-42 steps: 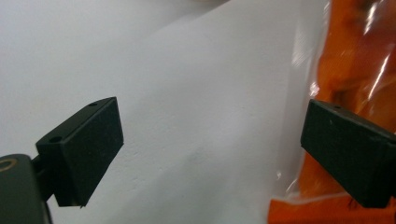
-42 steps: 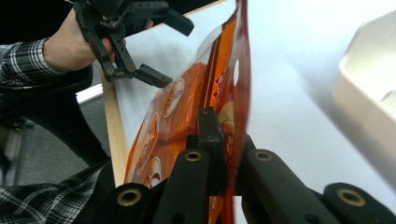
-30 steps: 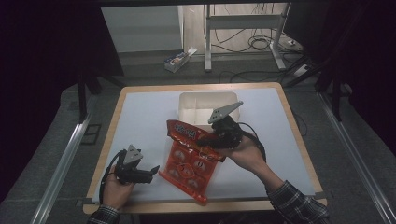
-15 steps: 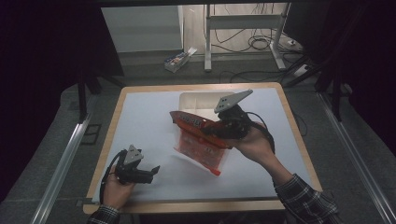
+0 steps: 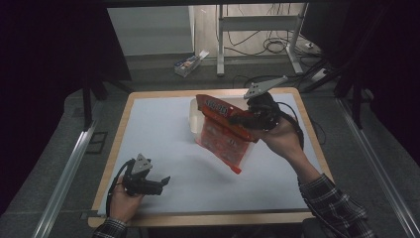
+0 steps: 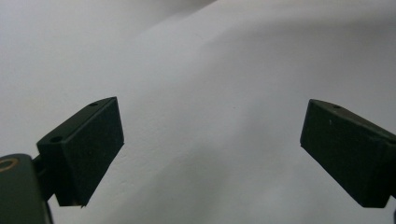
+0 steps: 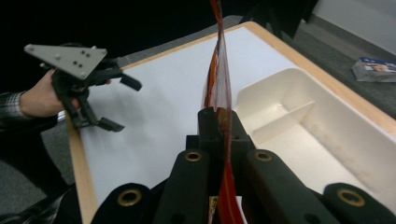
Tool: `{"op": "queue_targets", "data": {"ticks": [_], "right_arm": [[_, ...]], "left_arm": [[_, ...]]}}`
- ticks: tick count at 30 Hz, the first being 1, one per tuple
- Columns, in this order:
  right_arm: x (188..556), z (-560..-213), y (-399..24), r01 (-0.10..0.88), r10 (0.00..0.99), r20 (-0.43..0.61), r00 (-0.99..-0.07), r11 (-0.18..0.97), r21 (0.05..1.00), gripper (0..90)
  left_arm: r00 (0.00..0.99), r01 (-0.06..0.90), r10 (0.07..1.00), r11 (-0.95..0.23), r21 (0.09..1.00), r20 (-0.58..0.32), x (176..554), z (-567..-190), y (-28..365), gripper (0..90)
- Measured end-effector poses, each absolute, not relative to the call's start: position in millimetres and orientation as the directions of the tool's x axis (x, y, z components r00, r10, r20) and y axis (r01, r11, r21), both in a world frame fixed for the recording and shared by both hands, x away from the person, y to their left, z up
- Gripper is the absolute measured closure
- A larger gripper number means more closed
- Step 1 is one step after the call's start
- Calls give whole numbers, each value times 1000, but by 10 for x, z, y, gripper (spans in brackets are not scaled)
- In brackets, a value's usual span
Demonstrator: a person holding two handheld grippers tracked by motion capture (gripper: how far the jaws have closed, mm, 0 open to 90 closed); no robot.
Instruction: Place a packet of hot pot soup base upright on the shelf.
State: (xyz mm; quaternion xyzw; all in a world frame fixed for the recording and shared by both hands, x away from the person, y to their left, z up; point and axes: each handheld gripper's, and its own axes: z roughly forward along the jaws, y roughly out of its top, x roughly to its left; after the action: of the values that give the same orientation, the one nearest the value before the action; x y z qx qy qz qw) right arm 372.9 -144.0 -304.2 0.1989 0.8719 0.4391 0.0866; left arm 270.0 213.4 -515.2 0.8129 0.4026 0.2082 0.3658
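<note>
Red snack bag [image 5: 223,134] hangs in the air above the middle of the white table [image 5: 163,129], pinched along its top edge by my right gripper [image 5: 241,120]. In the right gripper view my two black jaws are pressed together on the thin edge of the bag [image 7: 219,84], which rises straight up between them. Just past the bag sits a white divided tray [image 7: 322,140], near the far wooden rim of the table; in the high view the bag partly covers that tray [image 5: 195,116]. My left gripper [image 5: 161,182] rests low at the near left corner of the table, well apart from the bag, and its jaws stand wide apart with nothing between them, over the bare white surface [image 6: 210,93]. From the right gripper view the left gripper [image 7: 114,102] also shows spread.
</note>
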Motion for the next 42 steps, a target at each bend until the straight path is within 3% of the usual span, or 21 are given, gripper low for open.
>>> {"op": "queue_targets", "data": {"ticks": [20, 42], "right_arm": [[4278, -2701, -1666, 309, 532, 4, -847, 486, 817, 888], [4926, -2699, -1588, 327, 563, -9, -827, 495, 805, 888]], "left_arm": [[617, 503, 785, -452, 737, 60, 2706, -5183, 2074, 62], [622, 491, 779, -469, 734, 82, 2701, -5185, 2064, 64]]}}
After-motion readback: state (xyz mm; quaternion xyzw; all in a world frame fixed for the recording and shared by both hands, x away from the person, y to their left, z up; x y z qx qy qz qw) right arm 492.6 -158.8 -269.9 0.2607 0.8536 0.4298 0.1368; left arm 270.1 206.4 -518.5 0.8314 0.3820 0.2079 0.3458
